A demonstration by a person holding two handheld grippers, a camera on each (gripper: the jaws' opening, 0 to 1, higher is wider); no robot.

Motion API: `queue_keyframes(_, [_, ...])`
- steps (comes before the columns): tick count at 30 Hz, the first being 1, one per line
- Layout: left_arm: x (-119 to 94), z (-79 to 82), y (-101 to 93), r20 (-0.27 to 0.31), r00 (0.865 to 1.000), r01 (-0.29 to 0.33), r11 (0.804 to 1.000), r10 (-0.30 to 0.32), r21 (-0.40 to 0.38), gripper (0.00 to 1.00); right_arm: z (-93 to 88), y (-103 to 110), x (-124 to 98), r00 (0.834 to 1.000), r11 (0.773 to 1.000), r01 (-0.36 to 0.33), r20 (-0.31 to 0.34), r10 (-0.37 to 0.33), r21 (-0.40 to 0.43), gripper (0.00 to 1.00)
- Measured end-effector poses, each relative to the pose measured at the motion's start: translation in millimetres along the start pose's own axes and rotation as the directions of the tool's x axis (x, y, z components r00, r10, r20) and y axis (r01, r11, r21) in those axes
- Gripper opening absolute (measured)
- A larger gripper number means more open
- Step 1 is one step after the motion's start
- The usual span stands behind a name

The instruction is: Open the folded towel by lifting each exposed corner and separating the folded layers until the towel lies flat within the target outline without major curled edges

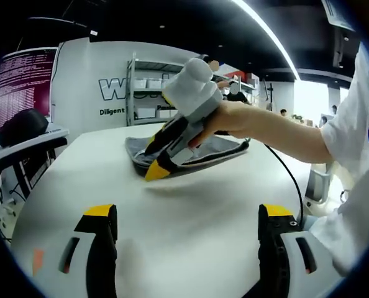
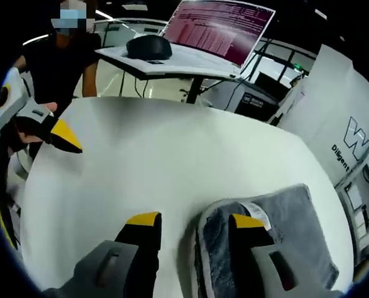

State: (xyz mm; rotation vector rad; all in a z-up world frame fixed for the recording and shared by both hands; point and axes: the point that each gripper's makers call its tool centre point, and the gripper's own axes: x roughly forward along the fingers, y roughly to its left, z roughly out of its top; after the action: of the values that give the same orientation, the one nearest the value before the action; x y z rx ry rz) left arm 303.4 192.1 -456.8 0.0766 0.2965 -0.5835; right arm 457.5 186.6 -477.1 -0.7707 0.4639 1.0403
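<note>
towel: my grey folded towel (image 1: 191,155) lies on the white round table (image 1: 191,230), toward the far side from my left tongs. in the right gripper view the towel (image 2: 284,230) sits low and right, folded, with a small white label at its near edge.
left tongs: my left gripper (image 1: 187,217) hangs over bare table, jaws spread wide, yellow tips well apart and nothing between them. it is well short of the towel. in the right gripper view the left gripper (image 2: 63,138) comes in from the left edge, yellow tip out over the table, well apart from the towel.
right tongs: in the left gripper view my right gripper (image 1: 154,169) points down at the towel's near left edge, yellow tips at the cloth, my hand (image 1: 234,118) wrapped round its grey body. in its own view the right gripper (image 2: 194,220) has its jaws parted, one tip over bare table, the other over the towel's folded edge. the edge lies between the tips; i cannot tell if the cloth is touched.
cable: a dark cable (image 1: 290,180) runs from my hand across the table toward my side.
surroundings: a screen with pink text (image 2: 225,31) stands on a side desk with a dark bag (image 2: 148,46) on it; a person in black (image 2: 66,68) stands past the table; shelves (image 1: 148,93) against a white wall with lettering.
</note>
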Motion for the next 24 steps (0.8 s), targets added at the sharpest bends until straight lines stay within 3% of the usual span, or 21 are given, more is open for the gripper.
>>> queue_keyframes(14, [-0.5, -2.8, 2.7, -0.003, 1.0, -0.001, 1.0, 0.001, -0.005, 0.93, 4.4, -9.3, 5.4, 1.0, 1.0, 0.015, 0.002, -0.015, 0.019, 0.22])
queue_keyframes(20, [-0.2, -2.3, 4.7, 0.0, 1.0, -0.003, 1.0, 0.003, -0.007, 0.93, 0.9, -16.9, 6.6, 0.998, 0.998, 0.051, -0.034, -0.051, -0.022, 0.19])
queue_keyframes(24, [-0.6, -2.2, 6.2, 0.0, 1.0, -0.006, 1.0, 0.006, -0.008, 0.93, 0.1, -15.8, 7.9, 0.998, 0.999, 0.039, -0.045, -0.038, 0.014, 0.15])
